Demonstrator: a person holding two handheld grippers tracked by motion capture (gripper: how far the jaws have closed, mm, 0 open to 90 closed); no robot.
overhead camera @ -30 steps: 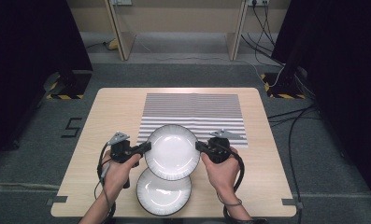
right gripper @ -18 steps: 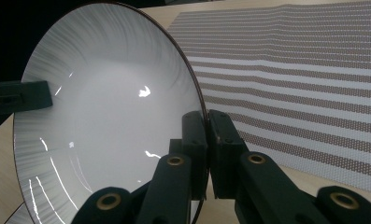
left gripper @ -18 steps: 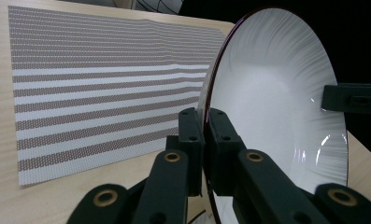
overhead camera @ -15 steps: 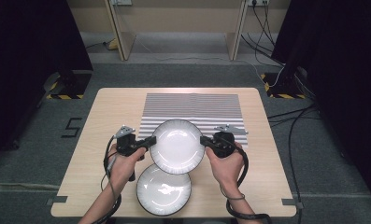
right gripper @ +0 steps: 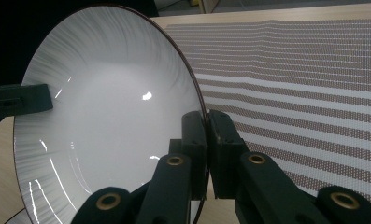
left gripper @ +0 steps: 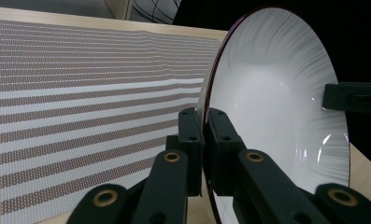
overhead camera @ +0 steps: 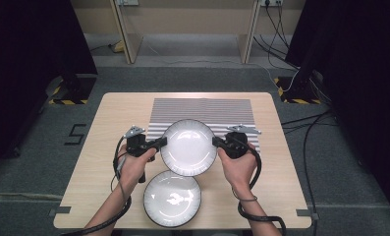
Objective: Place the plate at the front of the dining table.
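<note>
A white plate with a dark rim [overhead camera: 188,147] hangs above the table, held on both sides. My left gripper [overhead camera: 162,143] is shut on its left rim and my right gripper [overhead camera: 216,142] is shut on its right rim. In the left gripper view the plate [left gripper: 276,93] stands between the closed jaws, with my left gripper [left gripper: 205,122] pinching the edge. The right gripper view shows the same plate [right gripper: 108,121] clamped by my right gripper [right gripper: 206,123]. A second white plate [overhead camera: 172,198] lies flat on the table near the front edge, below the held one.
A striped placemat [overhead camera: 202,112] covers the far middle of the wooden table [overhead camera: 109,118]. Cables [overhead camera: 310,123] run over the grey floor to the right. Dark curtains stand on both sides, and desk legs [overhead camera: 124,34] rise beyond the table.
Both grippers have carried the held plate away from the person, toward the striped mat. It now clears most of the lower plate, which has stayed put.
</note>
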